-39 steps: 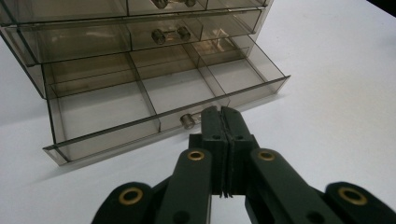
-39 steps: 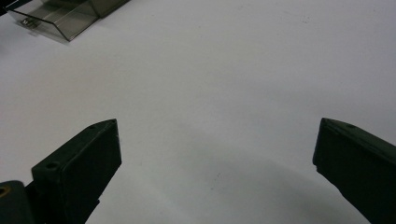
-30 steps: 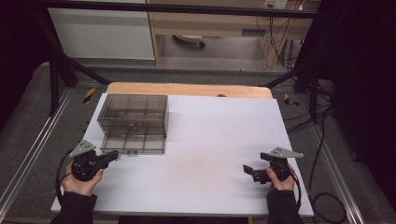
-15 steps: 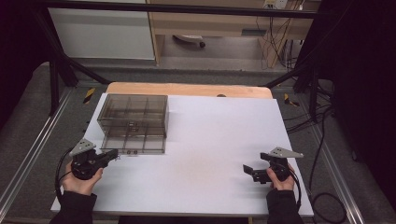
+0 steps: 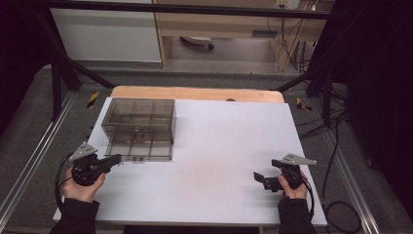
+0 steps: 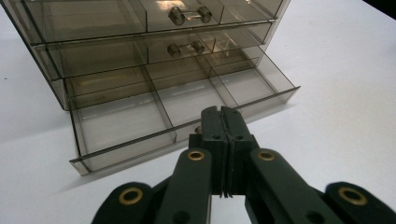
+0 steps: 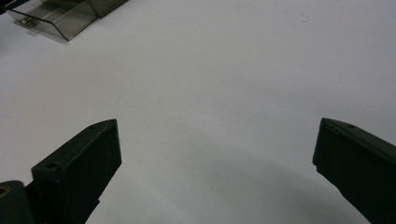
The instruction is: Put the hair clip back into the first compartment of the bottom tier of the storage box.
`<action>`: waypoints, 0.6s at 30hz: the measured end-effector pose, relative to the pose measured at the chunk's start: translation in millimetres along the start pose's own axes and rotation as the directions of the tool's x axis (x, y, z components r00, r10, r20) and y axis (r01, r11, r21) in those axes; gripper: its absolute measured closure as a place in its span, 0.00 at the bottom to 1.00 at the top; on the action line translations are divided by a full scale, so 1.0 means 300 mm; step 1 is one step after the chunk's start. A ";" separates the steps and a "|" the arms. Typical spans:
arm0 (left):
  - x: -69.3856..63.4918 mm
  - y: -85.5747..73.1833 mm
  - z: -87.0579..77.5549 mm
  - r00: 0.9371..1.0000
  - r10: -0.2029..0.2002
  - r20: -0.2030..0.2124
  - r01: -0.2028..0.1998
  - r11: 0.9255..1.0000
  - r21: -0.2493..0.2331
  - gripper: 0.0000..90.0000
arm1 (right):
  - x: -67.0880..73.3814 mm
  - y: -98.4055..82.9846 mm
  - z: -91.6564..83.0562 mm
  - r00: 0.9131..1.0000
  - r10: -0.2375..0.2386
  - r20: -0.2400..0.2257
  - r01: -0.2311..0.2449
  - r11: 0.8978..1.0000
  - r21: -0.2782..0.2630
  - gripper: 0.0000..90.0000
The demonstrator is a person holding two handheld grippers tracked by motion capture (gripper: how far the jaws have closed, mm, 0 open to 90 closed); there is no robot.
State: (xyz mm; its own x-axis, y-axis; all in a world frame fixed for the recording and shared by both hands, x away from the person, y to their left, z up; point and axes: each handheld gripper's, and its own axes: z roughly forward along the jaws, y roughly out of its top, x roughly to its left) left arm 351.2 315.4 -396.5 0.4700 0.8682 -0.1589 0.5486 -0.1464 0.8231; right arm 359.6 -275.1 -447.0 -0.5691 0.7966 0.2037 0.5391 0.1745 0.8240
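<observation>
Closest to the smoky clear drawer cabinet (image 5: 139,127), the left gripper (image 6: 221,114) is clenched at the pulled-out bottom drawer's (image 6: 182,112) front wall. Well apart from the cabinet, the right gripper (image 5: 259,177) gapes wide, grasping nothing.

Lighting: even overhead light on the white desk (image 5: 219,161); surroundings dark. Shadows: soft, short, beneath the smoky drawer cabinet (image 6: 154,70). Glare: small highlight on its top drawer. Focus: near black tongs (image 6: 222,116) slightly soft; all views mildly grainy.

Smoked clear drawer cabinet (image 5: 139,127) at ten o'clock on white desk (image 5: 219,146), bottom drawer (image 5: 140,152) pulled out. Left tool (image 5: 117,159) at eight o'clock, tips just beside that drawer. Right tool (image 5: 258,177) at four o'clock, well apart.
</observation>
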 end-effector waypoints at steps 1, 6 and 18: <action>0.001 0.001 0.001 1.000 -0.002 -0.001 0.002 1.000 -0.001 0.99 | 0.000 0.000 0.000 1.000 0.000 0.000 0.000 1.000 0.000 0.02; 0.009 0.008 0.003 1.000 -0.002 -0.005 0.002 1.000 0.000 0.99 | 0.000 0.000 -0.001 1.000 0.003 0.001 -0.003 1.000 0.001 0.02; 0.032 0.022 0.022 1.000 -0.012 -0.015 0.012 1.000 0.009 0.99 | 0.000 -0.001 0.000 1.000 0.004 0.000 -0.004 1.000 0.003 0.02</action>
State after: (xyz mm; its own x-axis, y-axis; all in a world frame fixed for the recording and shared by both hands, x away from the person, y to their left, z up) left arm 363.7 319.7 -396.2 0.4529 0.8771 -0.1599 0.5603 -0.1405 0.8163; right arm 359.5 -275.3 -447.2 -0.5666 0.7976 0.2068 0.5430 0.1726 0.8218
